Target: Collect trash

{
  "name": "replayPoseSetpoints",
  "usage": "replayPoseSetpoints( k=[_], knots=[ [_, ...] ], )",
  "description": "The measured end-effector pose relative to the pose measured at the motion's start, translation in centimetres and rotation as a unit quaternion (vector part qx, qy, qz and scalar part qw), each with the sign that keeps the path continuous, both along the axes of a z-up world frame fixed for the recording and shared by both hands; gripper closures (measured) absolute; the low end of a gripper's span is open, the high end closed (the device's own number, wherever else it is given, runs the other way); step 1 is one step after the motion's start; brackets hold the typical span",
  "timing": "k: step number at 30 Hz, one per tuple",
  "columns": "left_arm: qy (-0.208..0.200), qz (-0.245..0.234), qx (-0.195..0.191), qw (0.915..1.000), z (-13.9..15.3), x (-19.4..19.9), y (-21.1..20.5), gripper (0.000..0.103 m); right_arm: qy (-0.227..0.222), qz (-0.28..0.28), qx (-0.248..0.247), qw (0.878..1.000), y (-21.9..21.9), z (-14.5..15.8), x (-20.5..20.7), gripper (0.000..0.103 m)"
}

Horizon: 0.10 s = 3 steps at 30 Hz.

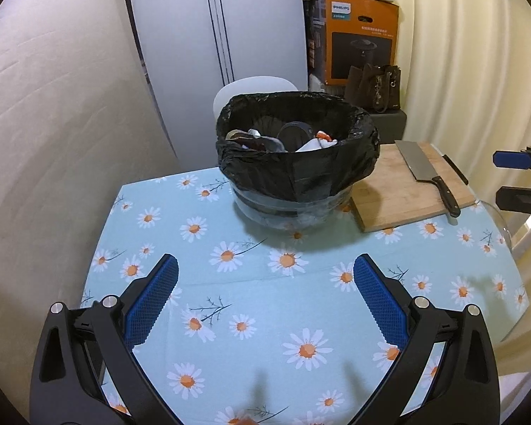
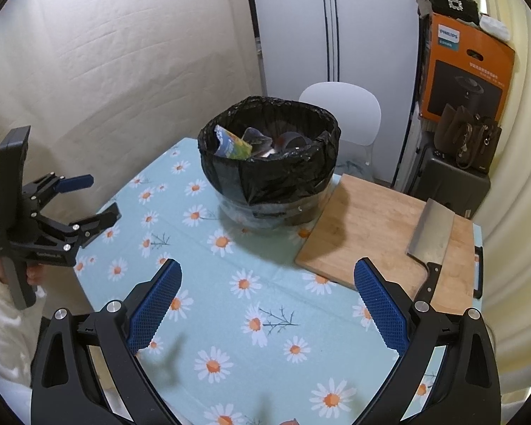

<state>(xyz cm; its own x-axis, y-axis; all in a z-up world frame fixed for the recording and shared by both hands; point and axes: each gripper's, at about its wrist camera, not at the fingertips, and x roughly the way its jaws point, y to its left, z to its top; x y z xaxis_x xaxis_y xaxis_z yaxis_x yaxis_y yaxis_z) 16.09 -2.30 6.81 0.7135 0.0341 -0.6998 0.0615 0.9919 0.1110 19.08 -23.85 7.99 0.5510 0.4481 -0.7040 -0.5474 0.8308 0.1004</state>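
A clear bin lined with a black bag (image 1: 297, 173) stands at the far side of the daisy tablecloth (image 1: 265, 311). It holds several pieces of trash (image 1: 265, 140), among them a colourful wrapper (image 2: 233, 145). The bin also shows in the right wrist view (image 2: 270, 173). My left gripper (image 1: 265, 269) is open and empty above the cloth, short of the bin. It also shows in the right wrist view (image 2: 92, 198), at the left. My right gripper (image 2: 267, 272) is open and empty above the cloth; its fingers (image 1: 513, 159) show at the right edge of the left wrist view.
A wooden cutting board (image 1: 410, 191) with a cleaver (image 1: 424, 173) lies right of the bin; board (image 2: 371, 233) and cleaver (image 2: 432, 233) also show in the right wrist view. A white chair (image 2: 343, 106) stands behind the table. A Philips box (image 1: 357, 35) and a brown bag (image 1: 375, 88) are at the back right.
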Motion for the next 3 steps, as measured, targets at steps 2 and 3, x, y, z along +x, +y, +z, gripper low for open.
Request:
replayPoseSetpoints(
  k=[2, 3],
  knots=[
    [0.001, -0.003, -0.003, 1.0000, -0.05, 0.12, -0.09, 0.006, 0.001, 0.001, -0.001, 1.000, 0.12, 0.06, 0.22, 0.009],
    [0.002, -0.004, -0.003, 1.0000, -0.06, 0.20, -0.14, 0.006, 0.002, 0.002, -0.002, 1.000, 0.19, 0.06, 0.29, 0.009]
  ],
)
